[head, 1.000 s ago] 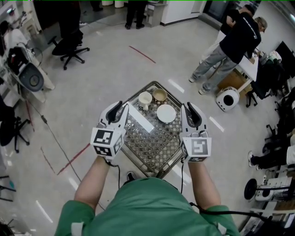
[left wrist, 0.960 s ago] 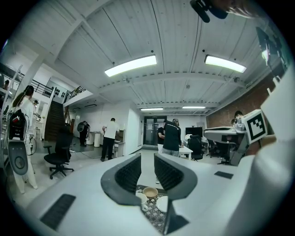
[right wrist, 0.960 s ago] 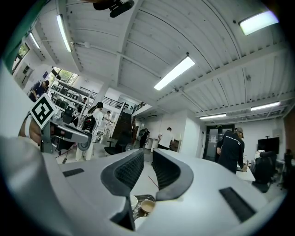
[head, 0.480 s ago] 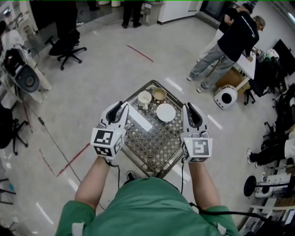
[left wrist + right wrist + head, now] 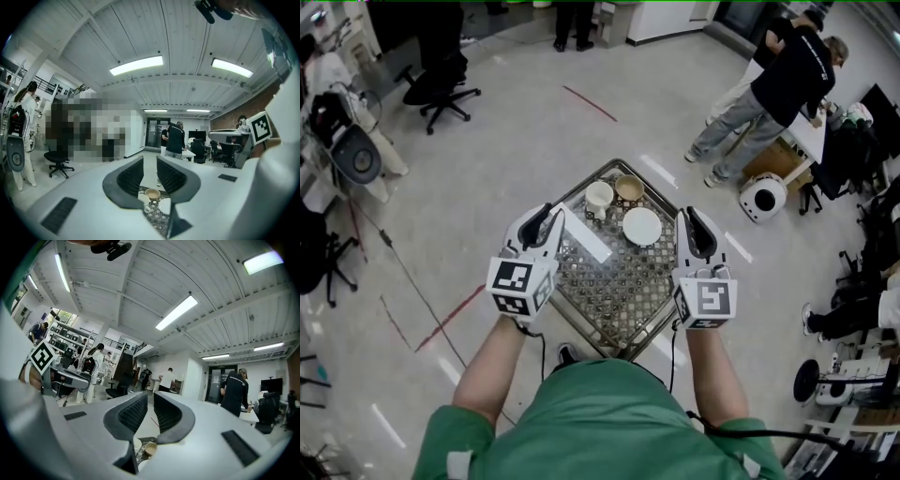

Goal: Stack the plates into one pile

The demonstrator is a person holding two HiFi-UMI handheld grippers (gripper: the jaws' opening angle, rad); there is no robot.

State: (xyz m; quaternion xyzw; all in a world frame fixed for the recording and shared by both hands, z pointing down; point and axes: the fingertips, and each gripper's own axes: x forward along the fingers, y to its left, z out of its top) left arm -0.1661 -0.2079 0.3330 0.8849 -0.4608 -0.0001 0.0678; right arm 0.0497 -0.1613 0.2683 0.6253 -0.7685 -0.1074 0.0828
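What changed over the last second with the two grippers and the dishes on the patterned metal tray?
The right gripper has just been closing its jaws a little, with nothing between them; a narrow gap remains. Nothing was grasped or released. The left gripper, open and empty, and the white round plate, white cup and tan bowl on the patterned metal tray stayed put.

Glossy plate (image 5: 641, 226) — metal-rimmed table (image 5: 619, 292)

White plate (image 5: 641, 226), tan bowl (image 5: 628, 188), cream cup (image 5: 598, 197) (all plain); tabletop (image 5: 614, 286) dark, lattice-patterned.
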